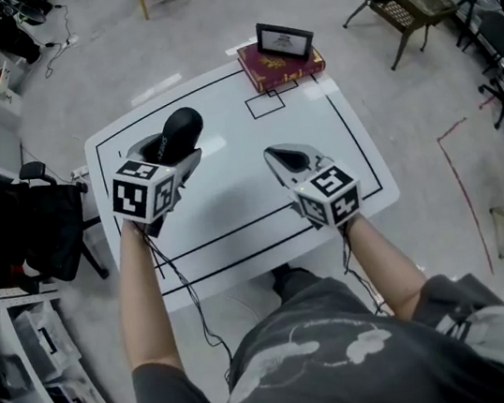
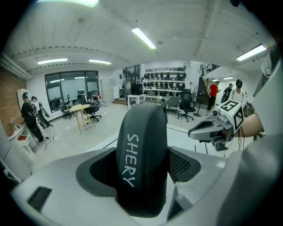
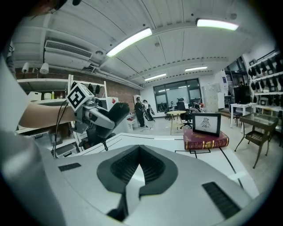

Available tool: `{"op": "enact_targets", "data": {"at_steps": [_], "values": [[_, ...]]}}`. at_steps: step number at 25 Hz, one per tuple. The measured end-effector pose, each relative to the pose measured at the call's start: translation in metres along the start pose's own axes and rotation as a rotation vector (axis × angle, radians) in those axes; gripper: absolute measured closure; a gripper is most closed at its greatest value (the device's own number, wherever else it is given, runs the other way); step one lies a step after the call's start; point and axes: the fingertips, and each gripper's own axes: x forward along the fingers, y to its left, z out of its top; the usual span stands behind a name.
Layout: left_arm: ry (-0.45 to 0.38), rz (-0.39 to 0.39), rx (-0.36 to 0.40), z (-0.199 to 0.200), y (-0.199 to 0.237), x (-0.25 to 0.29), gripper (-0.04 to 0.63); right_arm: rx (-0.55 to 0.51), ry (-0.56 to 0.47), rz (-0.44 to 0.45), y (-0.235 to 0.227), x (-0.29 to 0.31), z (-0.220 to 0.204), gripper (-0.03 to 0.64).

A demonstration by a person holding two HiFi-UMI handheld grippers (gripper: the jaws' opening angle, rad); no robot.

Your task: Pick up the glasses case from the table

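Glasses case (image 1: 178, 130) sits in the left gripper (image 1: 169, 155), clear of the white table (image 1: 253, 148); the right gripper view shows it hanging above the tabletop with open air under it. In the left gripper view the jaws are spread fairly wide and clamped on the case's two sides, dark pads pressed to its flanks, and the lettered face of the case (image 2: 141, 150) is turned toward the camera. The long axis runs straight out along the gripper's own pointing line. The near end is seated between the pads and the rounded far end juts well past the fingertips, toward the far side of the table. So the grip is on one end, not the middle, and most of the length overhangs forward. Right gripper (image 1: 286, 156) is well apart on the person's right, over the table's near half, jaws together with nothing between them. It points roughly toward the red book (image 1: 280, 66) and the framed picture (image 1: 284, 40) standing on it at the far edge. The left hand alone carries the load. Judgement: the pick looks essentially made. Any further raise depends on the overhanging end not pivoting down in the pads, so keep the case's axis in line with the jaws.
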Motion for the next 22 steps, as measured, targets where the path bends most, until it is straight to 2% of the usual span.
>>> {"op": "enact_targets", "data": {"at_steps": [8, 17, 22], "values": [[-0.130, 0.023, -0.083, -0.028, -0.039, -0.087, 0.261, -0.026, -0.015, 0.011, 0.062, -0.040, -0.011, 0.617], [-0.191, 0.042, -0.135, -0.084, -0.079, -0.164, 0.261, -0.061, -0.068, -0.018, 0.129, -0.087, -0.015, 0.618], [-0.215, 0.037, -0.157, -0.118, -0.108, -0.201, 0.261, -0.081, -0.062, -0.028, 0.168, -0.115, -0.034, 0.618]]}}
